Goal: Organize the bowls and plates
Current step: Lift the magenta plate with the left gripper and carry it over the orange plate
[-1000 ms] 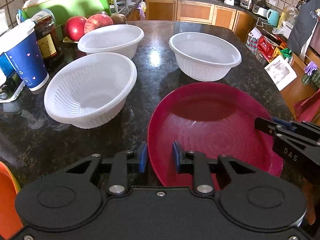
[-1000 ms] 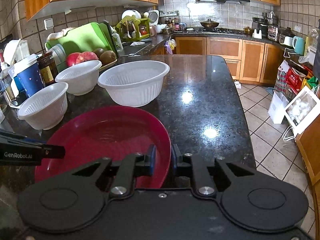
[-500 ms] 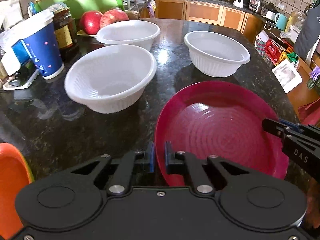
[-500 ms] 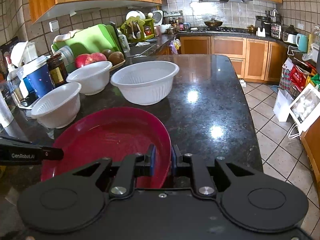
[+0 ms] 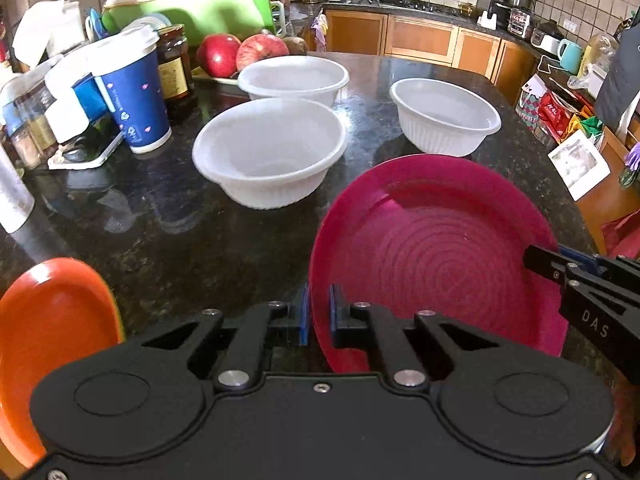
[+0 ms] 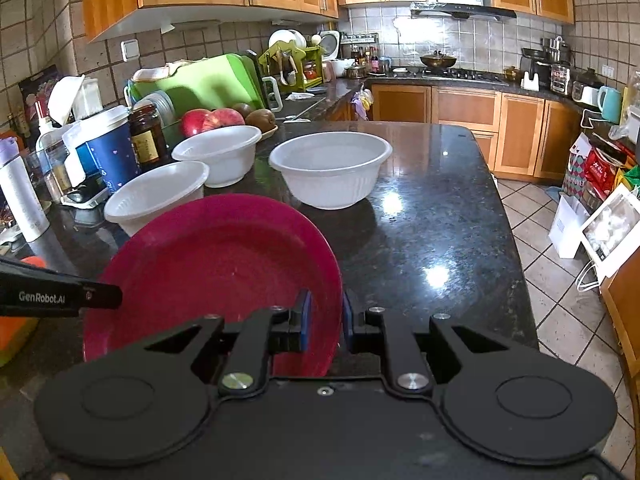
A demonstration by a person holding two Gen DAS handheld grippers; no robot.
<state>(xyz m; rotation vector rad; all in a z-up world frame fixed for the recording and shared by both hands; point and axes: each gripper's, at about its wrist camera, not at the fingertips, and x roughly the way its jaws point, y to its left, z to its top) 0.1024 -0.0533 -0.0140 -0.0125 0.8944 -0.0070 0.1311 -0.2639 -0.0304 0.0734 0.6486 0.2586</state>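
Red plate (image 5: 436,248) is pinched at its left rim by the left hand-held gripper (image 5: 319,312) and at its right rim by the right hand-held gripper (image 6: 323,322), tilted above the bench (image 5: 168,232). Three white bowls (image 5: 268,152) are seen just behind the plate.

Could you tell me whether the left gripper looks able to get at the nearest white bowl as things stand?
Probably not yet: the left gripper is shut on the red plate, as is the right gripper. The counter towards the nearest white bowl looks unobstructed.
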